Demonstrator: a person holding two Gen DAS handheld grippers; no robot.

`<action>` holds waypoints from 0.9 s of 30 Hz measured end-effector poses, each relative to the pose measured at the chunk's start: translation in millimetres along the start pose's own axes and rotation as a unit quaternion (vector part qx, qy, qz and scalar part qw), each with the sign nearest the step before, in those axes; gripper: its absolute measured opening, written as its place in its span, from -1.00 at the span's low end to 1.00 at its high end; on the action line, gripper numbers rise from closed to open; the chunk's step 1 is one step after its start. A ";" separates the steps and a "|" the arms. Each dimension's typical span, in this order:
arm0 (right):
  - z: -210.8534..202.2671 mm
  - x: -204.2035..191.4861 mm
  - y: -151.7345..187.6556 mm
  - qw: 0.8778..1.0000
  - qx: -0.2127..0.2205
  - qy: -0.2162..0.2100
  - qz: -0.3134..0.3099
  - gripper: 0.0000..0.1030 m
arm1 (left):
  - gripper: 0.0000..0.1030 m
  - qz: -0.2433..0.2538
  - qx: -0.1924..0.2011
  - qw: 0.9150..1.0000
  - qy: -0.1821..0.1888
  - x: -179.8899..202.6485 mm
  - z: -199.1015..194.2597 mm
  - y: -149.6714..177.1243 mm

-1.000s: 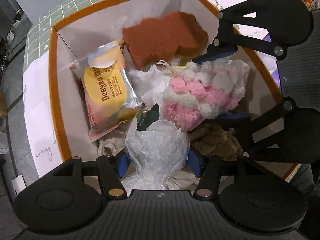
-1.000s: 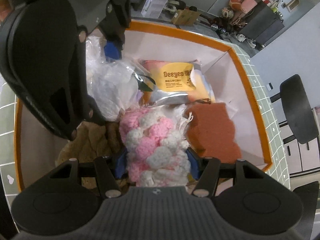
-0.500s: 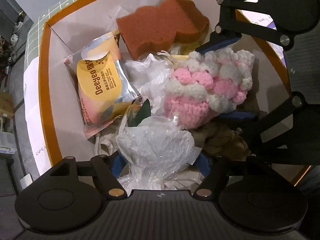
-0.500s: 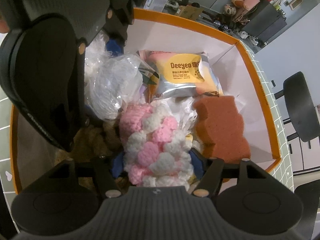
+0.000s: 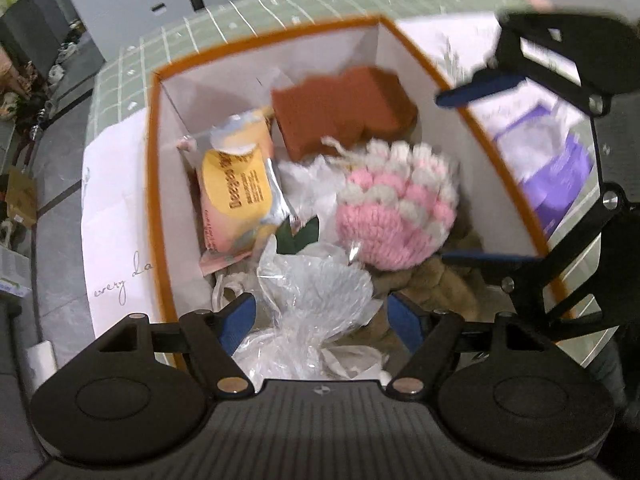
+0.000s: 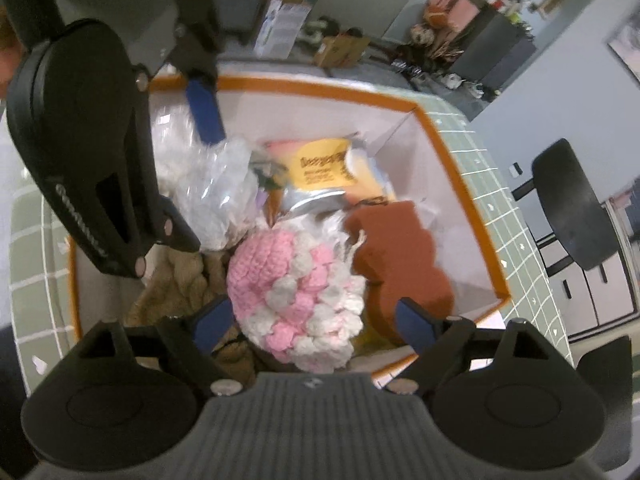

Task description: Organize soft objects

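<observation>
Letting go looks like the step in hand: the pink-and-white crocheted piece (image 6: 296, 296) lies in the middle of the orange-rimmed box (image 5: 154, 184), and the right gripper (image 6: 312, 322) has just been spreading its jaws, whose blue pads now stand clear on either side of the yarn. Just to its left in the left wrist view, the crinkled clear plastic bundle (image 5: 316, 292) sits between the left gripper (image 5: 320, 316) fingers, which have likewise just been opening and no longer pinch it. Both items rest in the box among a glossy yellow snack packet (image 5: 236, 196) at the left wall, a rust-brown sponge slab (image 5: 344, 108) with a notched outline at the far side, and a tan knitted heap (image 5: 436, 292) underneath. Next, I'd judge, both hands should withdraw without snagging loose yarn or film.
</observation>
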State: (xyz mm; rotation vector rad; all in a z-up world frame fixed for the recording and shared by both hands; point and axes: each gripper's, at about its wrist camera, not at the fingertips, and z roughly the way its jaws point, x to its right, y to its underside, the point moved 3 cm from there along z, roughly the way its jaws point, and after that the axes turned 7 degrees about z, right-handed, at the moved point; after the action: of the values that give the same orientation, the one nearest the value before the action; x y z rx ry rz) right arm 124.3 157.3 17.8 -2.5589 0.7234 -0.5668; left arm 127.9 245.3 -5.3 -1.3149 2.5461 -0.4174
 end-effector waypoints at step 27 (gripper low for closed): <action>-65.9 8.8 54.2 0.928 0.123 0.077 0.342 0.94 | 0.87 -0.214 0.167 0.943 -0.191 36.9 -55.6 51.9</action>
State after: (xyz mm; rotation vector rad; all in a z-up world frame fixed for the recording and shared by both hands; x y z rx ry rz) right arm 77.9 91.7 48.1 -1.8683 1.4127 -0.5693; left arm 49.0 251.4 24.5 -1.6201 1.7787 -0.5783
